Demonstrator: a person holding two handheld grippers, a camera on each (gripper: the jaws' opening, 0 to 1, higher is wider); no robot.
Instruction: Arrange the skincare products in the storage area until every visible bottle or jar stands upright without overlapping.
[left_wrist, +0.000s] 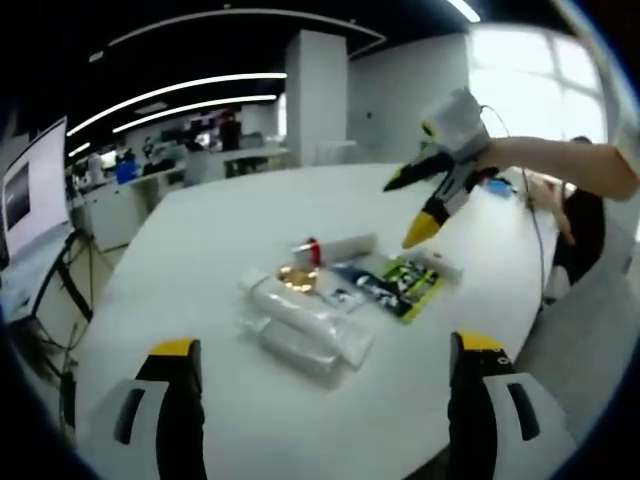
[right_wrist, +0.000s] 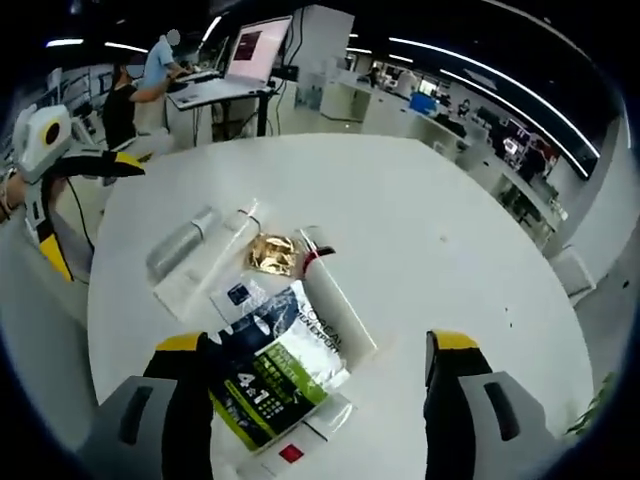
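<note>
looking along the left gripper (left_wrist: 325, 365), its jaws stand spread and empty above the white table (left_wrist: 200, 240); the skincare products (left_wrist: 340, 290) lie flat in a cluster ahead, and the right gripper (left_wrist: 425, 205) hovers beyond them, jaws parted. in the right gripper view, the right gripper (right_wrist: 315, 365) is spread wide over a green sachet (right_wrist: 275, 385), a white tube (right_wrist: 335, 310) and a gold packet (right_wrist: 270, 253); the left gripper (right_wrist: 85, 215) hangs at the table's edge.

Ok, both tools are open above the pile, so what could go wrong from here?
The white tube with a red cap lies flat, so it may roll when nudged. The clear plastic-wrapped bottles look slippery to grip. The green and black sachet overlaps its neighbours under the right tool, so lifting it may drag them.
</note>
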